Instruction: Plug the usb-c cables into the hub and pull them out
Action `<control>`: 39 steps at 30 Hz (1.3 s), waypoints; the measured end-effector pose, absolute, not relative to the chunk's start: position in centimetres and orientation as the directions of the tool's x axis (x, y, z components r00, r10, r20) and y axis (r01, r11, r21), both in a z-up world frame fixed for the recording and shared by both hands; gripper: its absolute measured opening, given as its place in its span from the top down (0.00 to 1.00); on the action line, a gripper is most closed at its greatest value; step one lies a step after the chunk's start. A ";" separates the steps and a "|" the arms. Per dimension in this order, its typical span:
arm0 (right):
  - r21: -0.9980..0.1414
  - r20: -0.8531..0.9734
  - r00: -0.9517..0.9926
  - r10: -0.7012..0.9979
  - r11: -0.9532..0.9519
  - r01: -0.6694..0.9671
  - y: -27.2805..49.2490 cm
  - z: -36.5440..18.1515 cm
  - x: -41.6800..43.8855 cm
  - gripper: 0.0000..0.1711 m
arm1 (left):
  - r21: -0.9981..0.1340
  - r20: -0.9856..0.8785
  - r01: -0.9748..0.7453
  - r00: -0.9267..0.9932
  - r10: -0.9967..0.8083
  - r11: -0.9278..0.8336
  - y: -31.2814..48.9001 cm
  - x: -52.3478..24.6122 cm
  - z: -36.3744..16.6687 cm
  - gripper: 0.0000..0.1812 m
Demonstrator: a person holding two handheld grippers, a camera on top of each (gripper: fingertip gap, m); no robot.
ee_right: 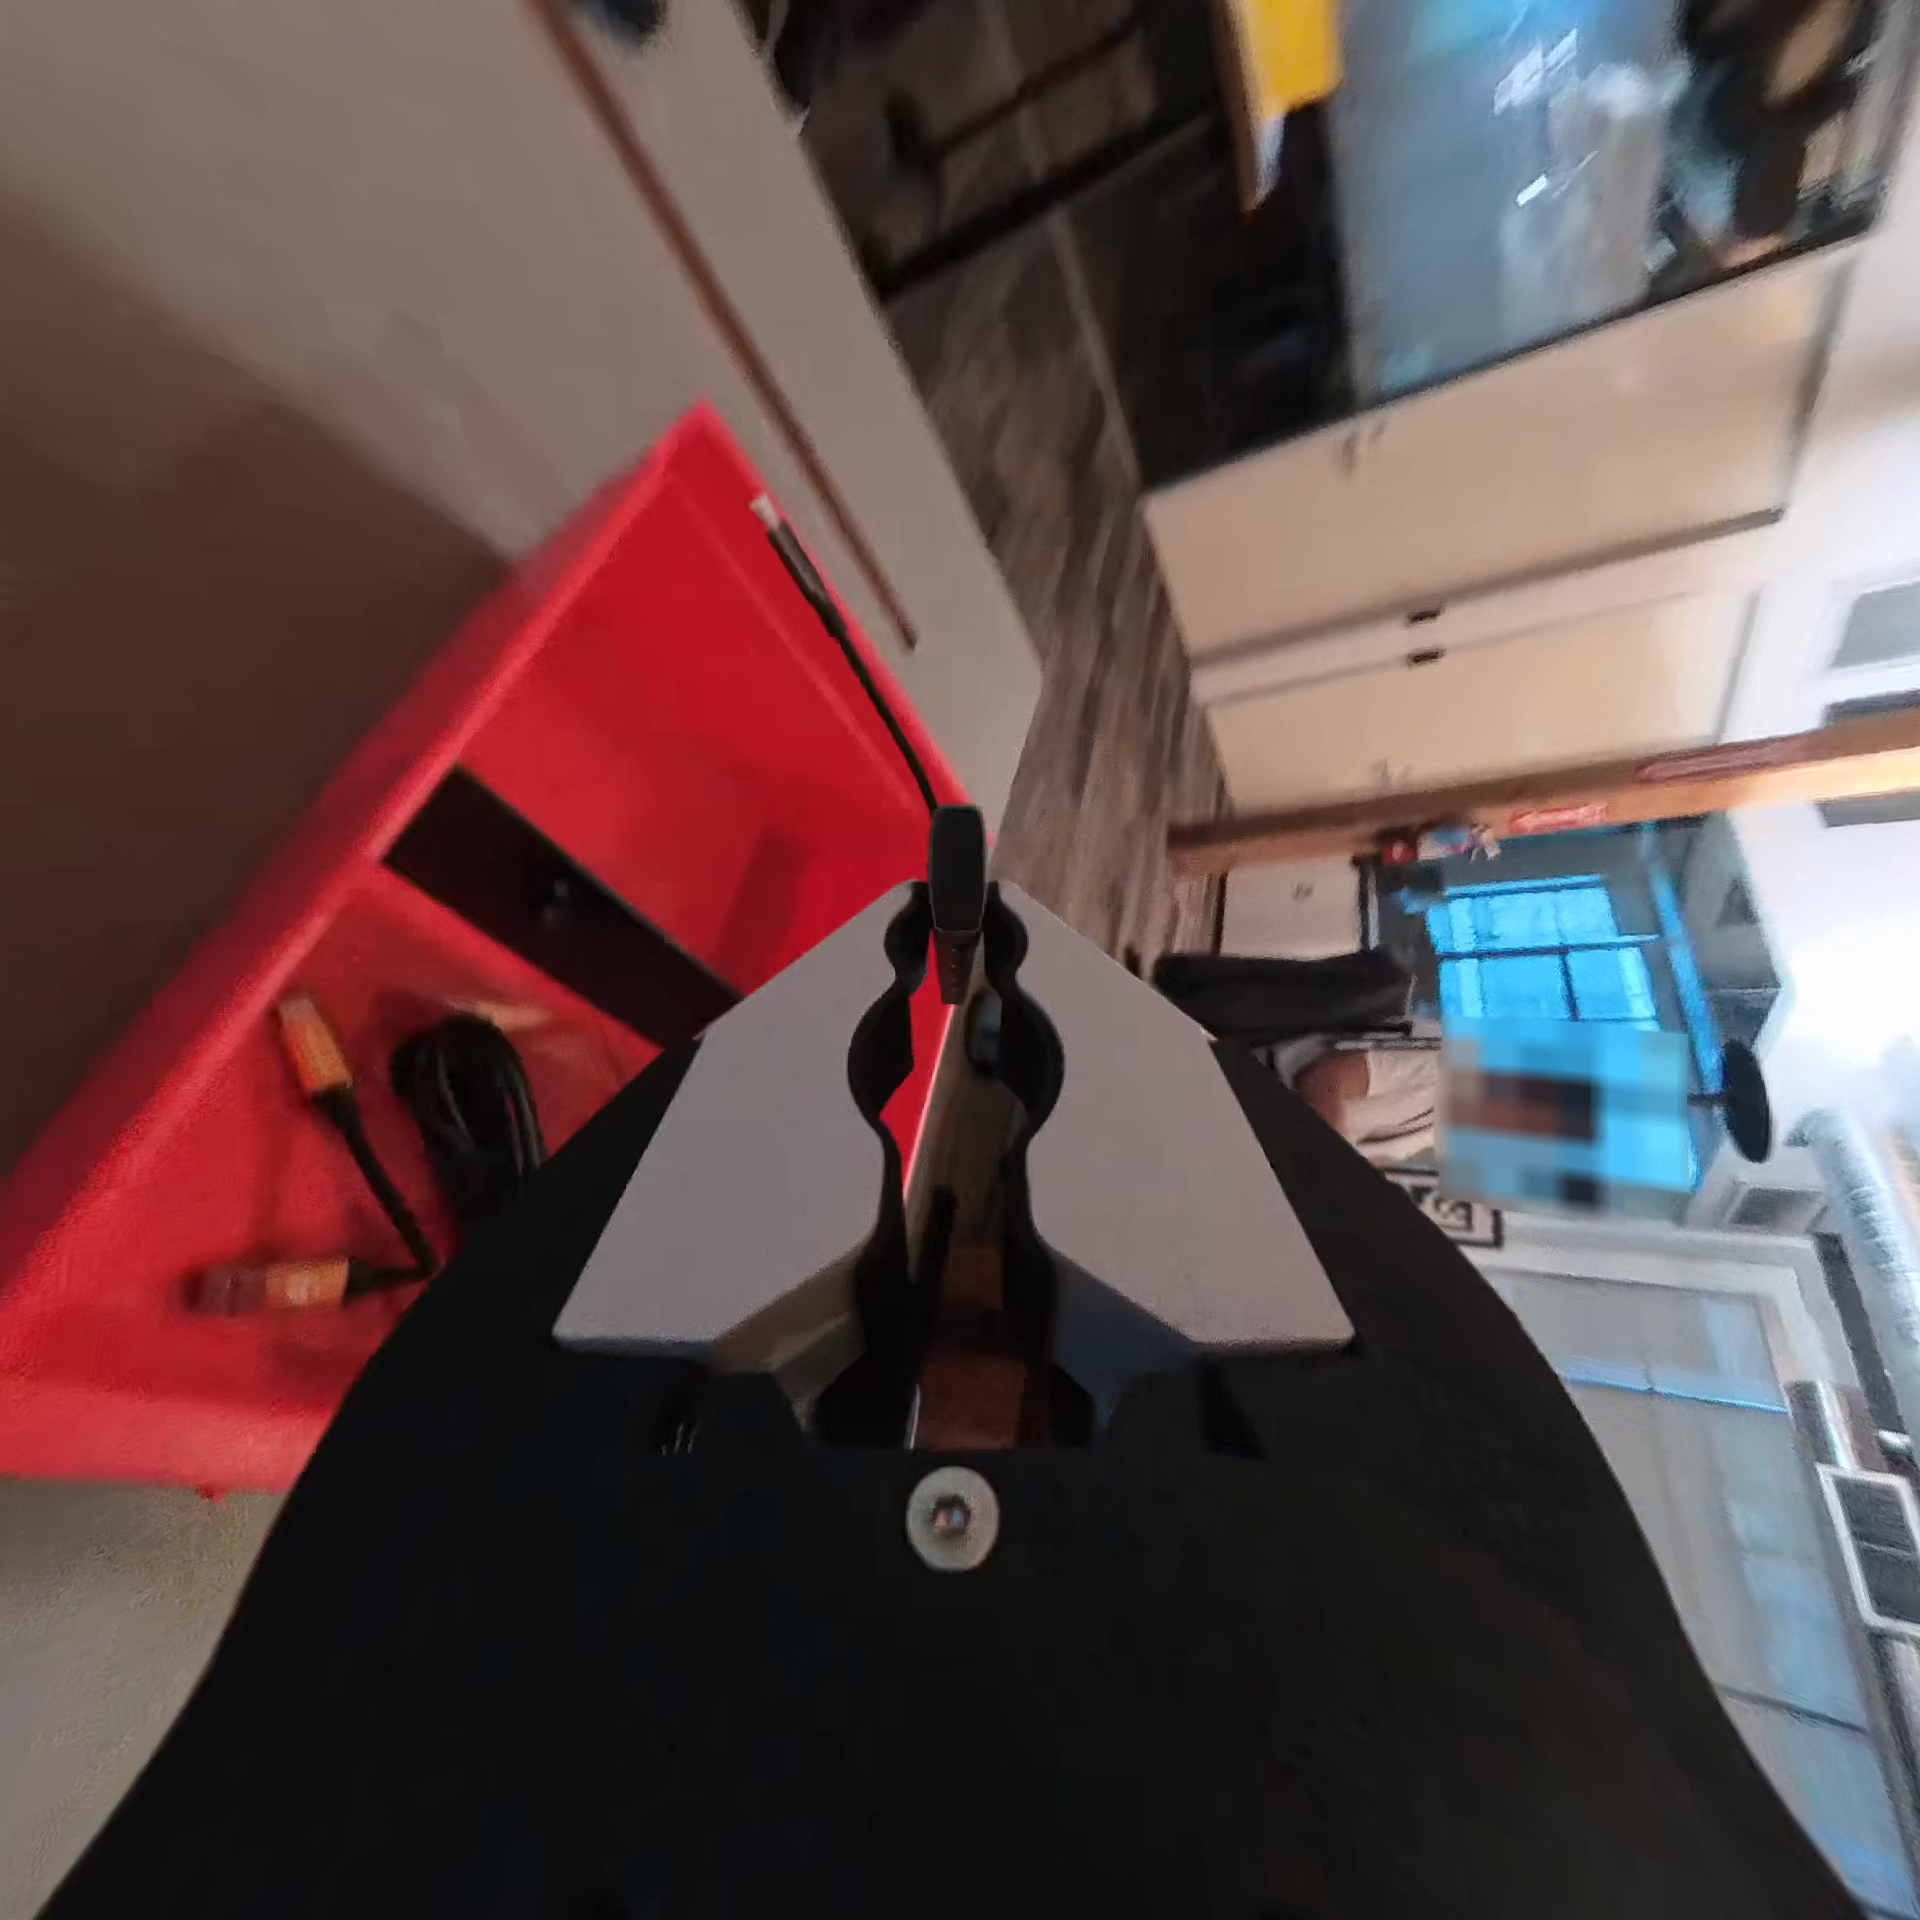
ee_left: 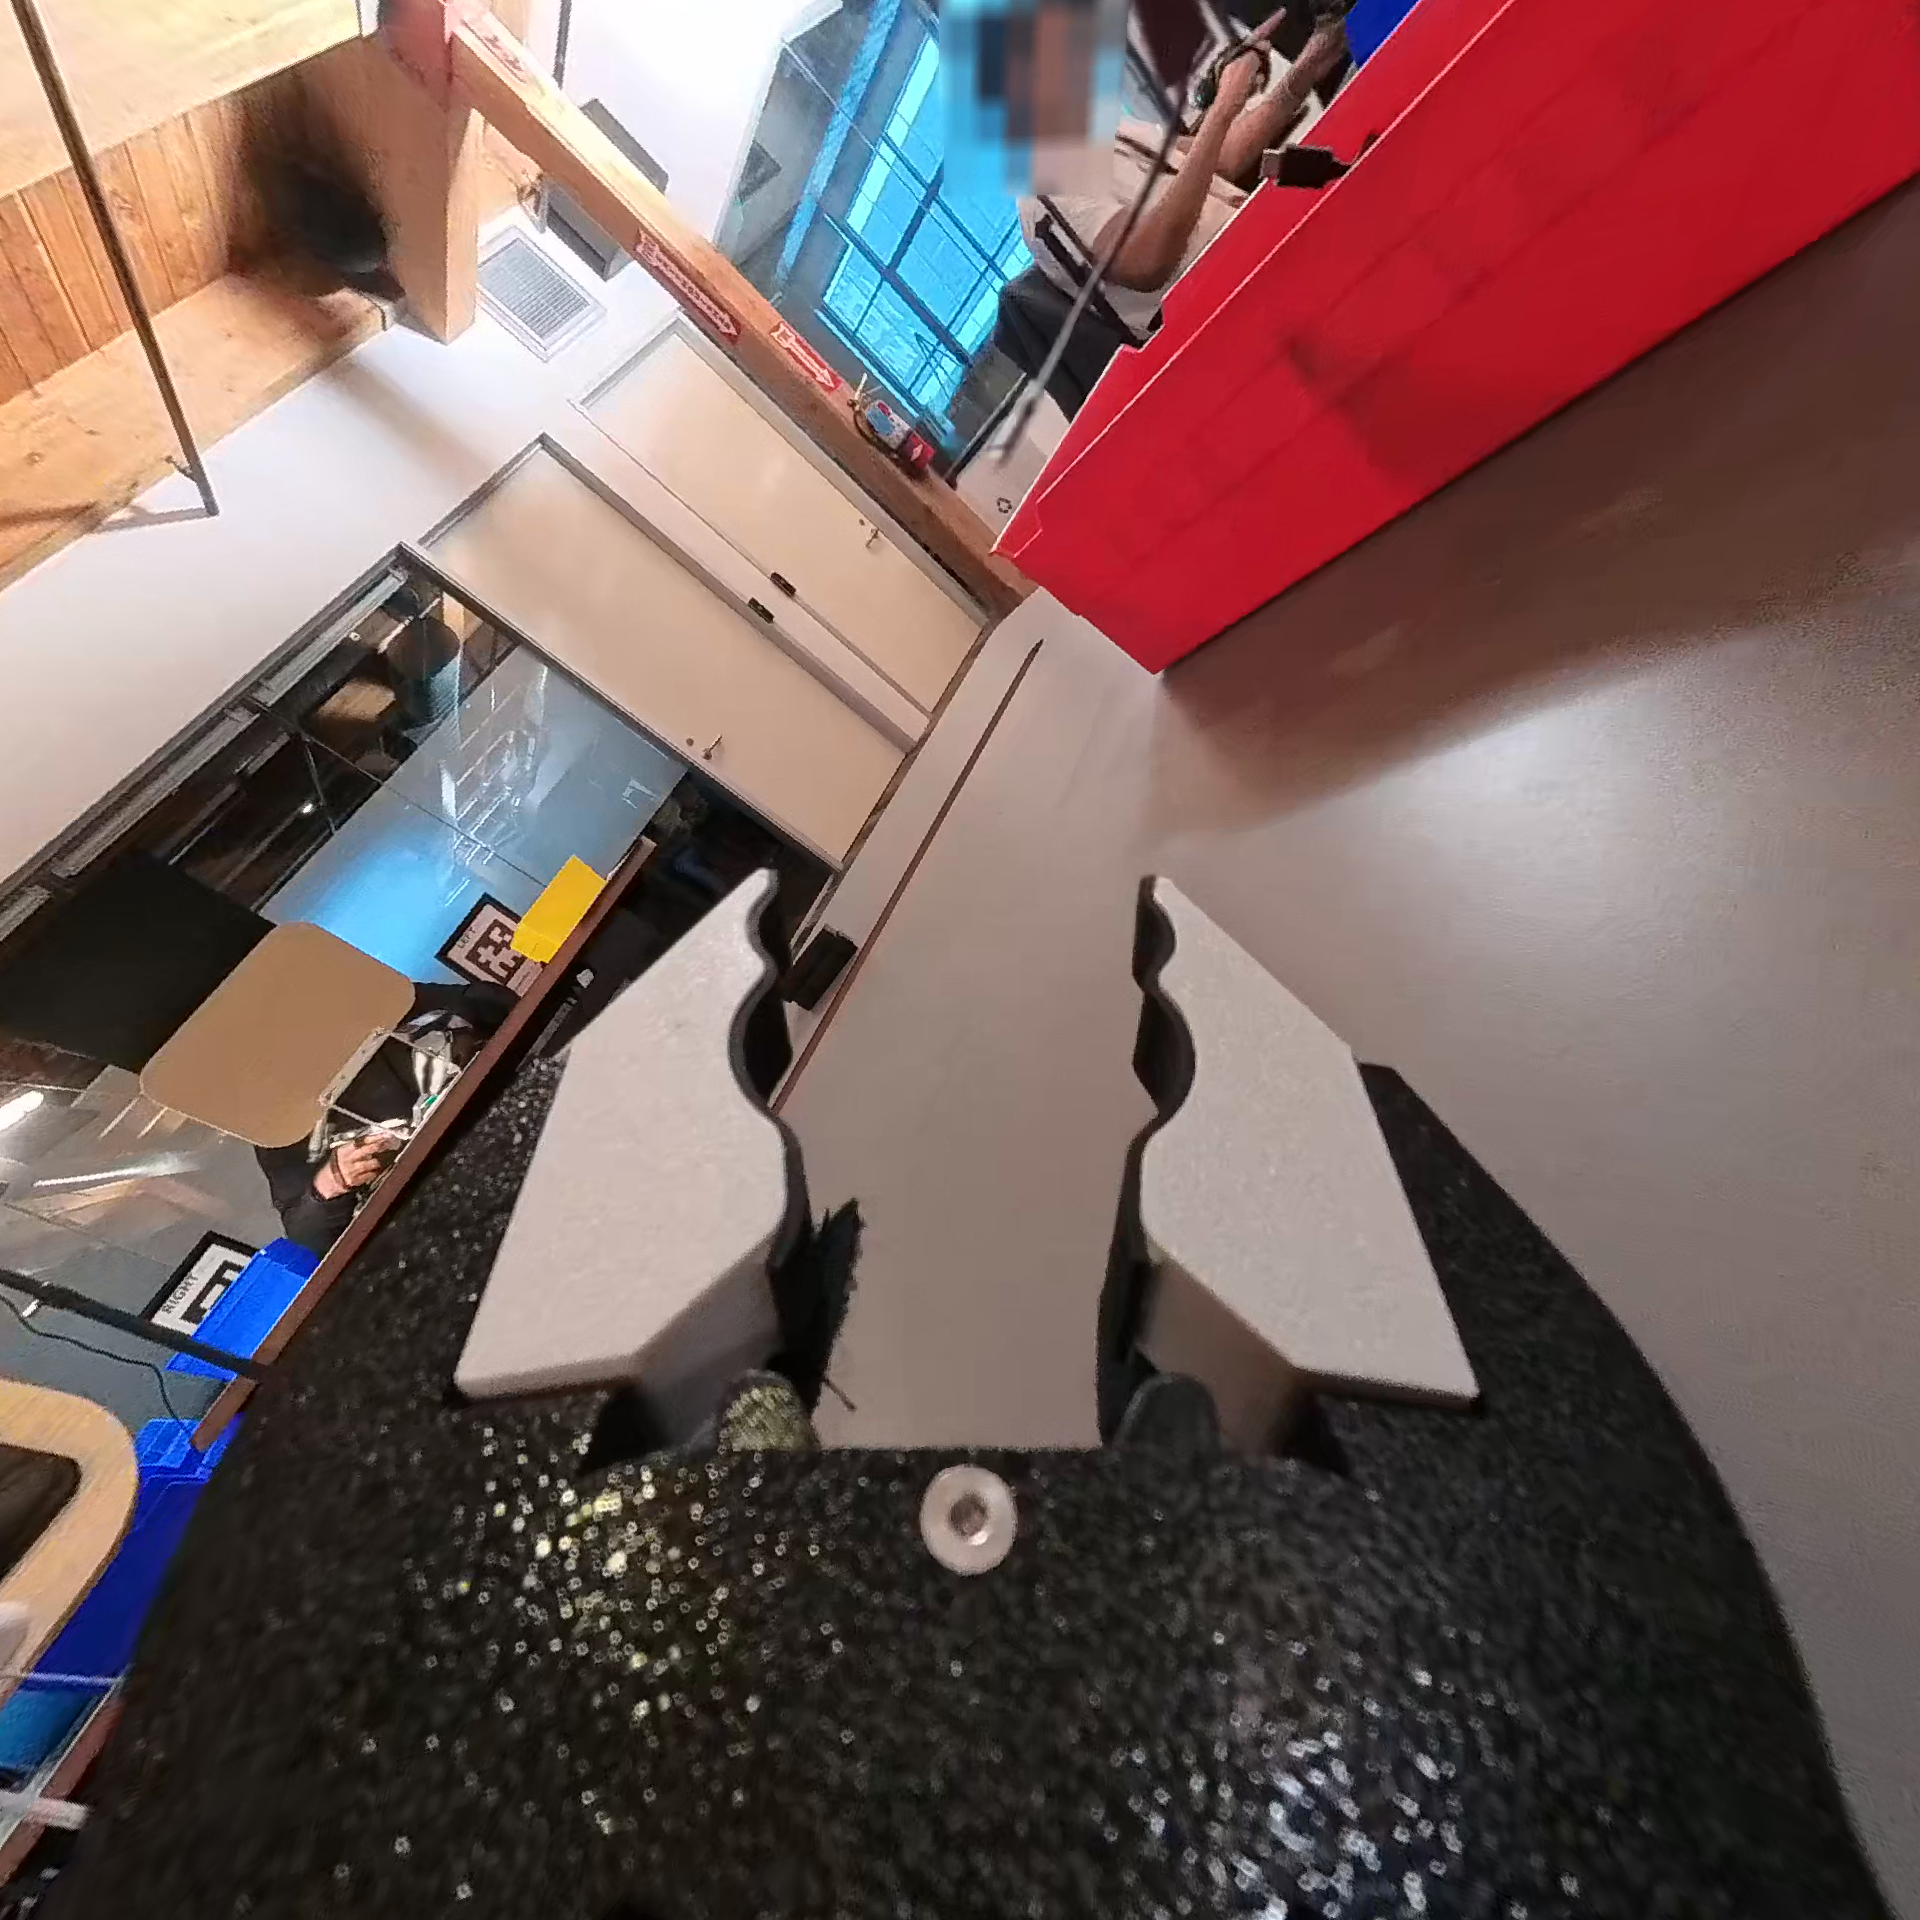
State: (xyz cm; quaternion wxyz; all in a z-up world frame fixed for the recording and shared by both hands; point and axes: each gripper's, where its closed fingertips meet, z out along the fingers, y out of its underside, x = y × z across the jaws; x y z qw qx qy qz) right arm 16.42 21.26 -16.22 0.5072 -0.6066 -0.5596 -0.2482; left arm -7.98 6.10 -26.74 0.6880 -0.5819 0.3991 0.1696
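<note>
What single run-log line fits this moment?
left tongs: open, empty | right tongs: shut on black cable plug | red bin: orange-ended cables inside

Two tongs (ee_left: 956, 914) (ee_right: 954, 914), one red bin (ee_right: 623, 727), two cables (ee_right: 883, 707) (ee_right: 364, 1132).

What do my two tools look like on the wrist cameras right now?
Both match: the left tool and right tool each have two pale grey wedge-shaped fingers with black, wavy inner pads. They sit on a black textured base with one silver screw at its middle. No sleeves or tool wiring show.
</note>
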 end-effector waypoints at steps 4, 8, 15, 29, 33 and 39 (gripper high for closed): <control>-0.217 0.791 0.136 0.596 0.066 0.974 24.5 -19.4 16.7 0.95 | -0.688 -0.724 -0.695 0.635 -0.269 0.210 6.5 -8.2 -27.6 0.65; -0.106 0.718 0.062 0.693 0.021 0.994 28.1 -22.9 16.1 0.95 | -0.778 -0.580 -0.628 0.717 -0.388 0.003 7.6 -9.0 -30.3 0.55; -0.132 0.675 0.186 0.714 -0.131 0.983 29.4 -25.5 15.5 0.78 | -0.830 -0.465 -0.549 0.778 -0.421 -0.098 7.9 -10.0 -31.2 0.55; -0.493 0.700 0.338 0.629 0.085 0.866 21.0 -18.3 5.5 0.82 | -0.825 -0.453 -0.548 0.788 -0.416 -0.140 8.0 -10.6 -31.8 0.55; -0.586 0.629 0.358 0.690 0.119 0.801 18.7 -19.6 1.2 0.82 | -0.829 -0.447 -0.539 0.799 -0.402 -0.149 8.0 -11.1 -31.7 0.56; -0.828 0.476 0.340 0.811 0.282 0.485 15.7 -24.1 -6.7 0.79 | -0.837 -0.441 -0.522 0.819 -0.367 -0.161 8.1 -12.1 -31.5 0.56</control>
